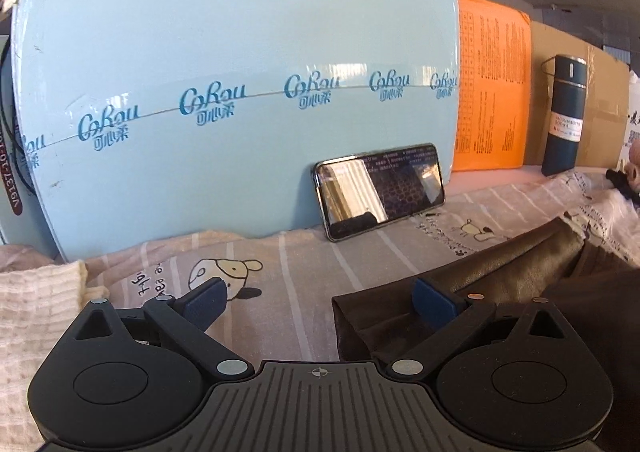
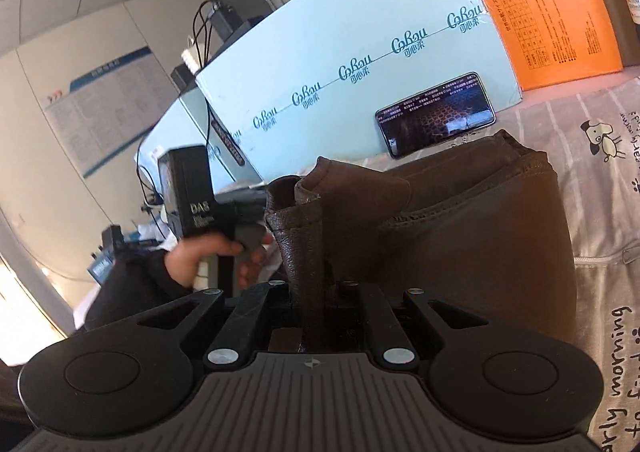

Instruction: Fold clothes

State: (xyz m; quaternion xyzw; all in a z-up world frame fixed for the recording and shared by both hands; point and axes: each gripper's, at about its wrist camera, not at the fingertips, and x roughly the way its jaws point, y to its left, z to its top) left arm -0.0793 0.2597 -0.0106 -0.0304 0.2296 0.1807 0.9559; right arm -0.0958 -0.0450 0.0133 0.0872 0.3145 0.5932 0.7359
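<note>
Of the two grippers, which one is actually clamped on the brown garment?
The right gripper: its jaws are shut on a bunched fold of the brown garment. The left gripper stands wide open, with nothing between its blue pads.

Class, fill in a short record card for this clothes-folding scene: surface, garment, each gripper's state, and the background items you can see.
Surface: striped bedsheet with cartoon dog prints
Garment: brown garment, partly folded, lying on the sheet
Left gripper: fingers wide apart, nothing between them, one finger over the garment's edge
Right gripper: shut on a bunched fold of the garment
Background: light blue box, phone leaning on it, orange sheet, dark bottle
Also: cream cloth at left
</note>
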